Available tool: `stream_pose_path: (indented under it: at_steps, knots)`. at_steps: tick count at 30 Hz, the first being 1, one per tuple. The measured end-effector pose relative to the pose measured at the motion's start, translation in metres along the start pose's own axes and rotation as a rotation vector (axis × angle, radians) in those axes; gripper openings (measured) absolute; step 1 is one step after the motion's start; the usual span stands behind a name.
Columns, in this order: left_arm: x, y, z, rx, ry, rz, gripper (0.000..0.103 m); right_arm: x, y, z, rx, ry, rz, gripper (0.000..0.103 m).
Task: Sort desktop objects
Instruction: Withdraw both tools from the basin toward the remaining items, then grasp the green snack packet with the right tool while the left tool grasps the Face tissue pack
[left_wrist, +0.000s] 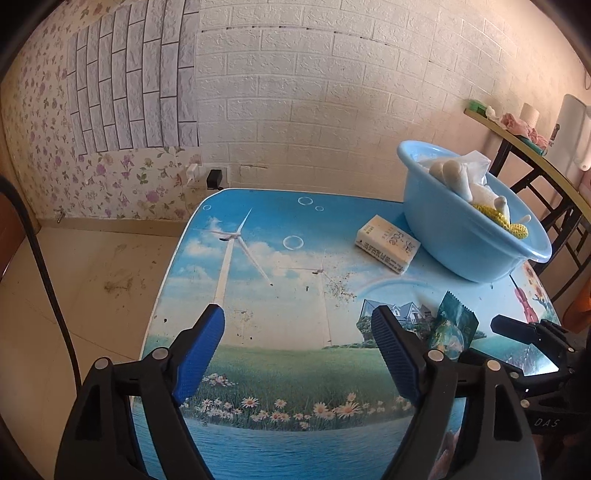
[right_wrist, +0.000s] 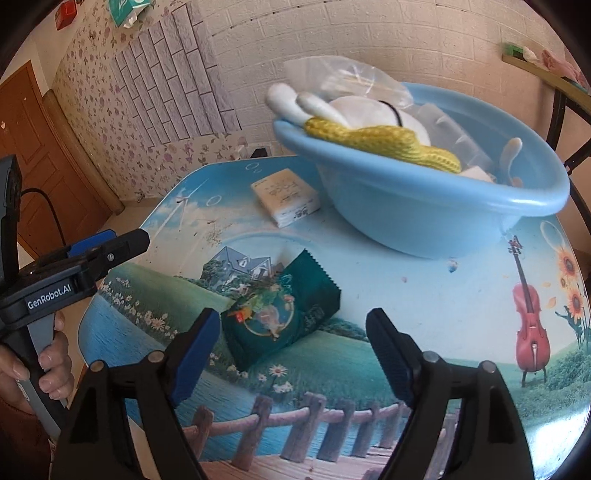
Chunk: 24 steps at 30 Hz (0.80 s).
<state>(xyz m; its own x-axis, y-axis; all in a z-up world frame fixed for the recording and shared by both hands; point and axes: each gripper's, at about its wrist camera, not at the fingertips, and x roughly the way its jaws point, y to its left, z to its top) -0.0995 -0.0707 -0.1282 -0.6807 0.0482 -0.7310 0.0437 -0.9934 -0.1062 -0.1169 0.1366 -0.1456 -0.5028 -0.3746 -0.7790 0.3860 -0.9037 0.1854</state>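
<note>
Green packet lies between the parted right hand-held gripper fingers

Black left gripper, blue ribbed jaws, silver pivot pins, "GenRobot.AI" lettering, black cable

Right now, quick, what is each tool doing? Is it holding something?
Left tool: open, holding nothing.
Right tool: open, holding nothing; the green snack packet lies on the table just ahead of it.
</note>
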Motion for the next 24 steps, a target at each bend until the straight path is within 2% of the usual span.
stream_pose_path:
  at_steps: [10,14,24]
  knots:
    - [0.012,0.005,-0.006,0.005,0.030,-0.047,0.084,0.025,0.006,0.004,-0.002,0.050,-0.168,0.084]
    - [0.015,0.000,-0.005,0.031,0.028,-0.059,0.084,0.018,-0.014,0.000,0.034,0.051,-0.204,0.090]
    - [0.018,-0.014,-0.006,0.060,0.041,-0.075,0.084,-0.013,-0.075,-0.009,0.129,0.046,-0.373,0.090]
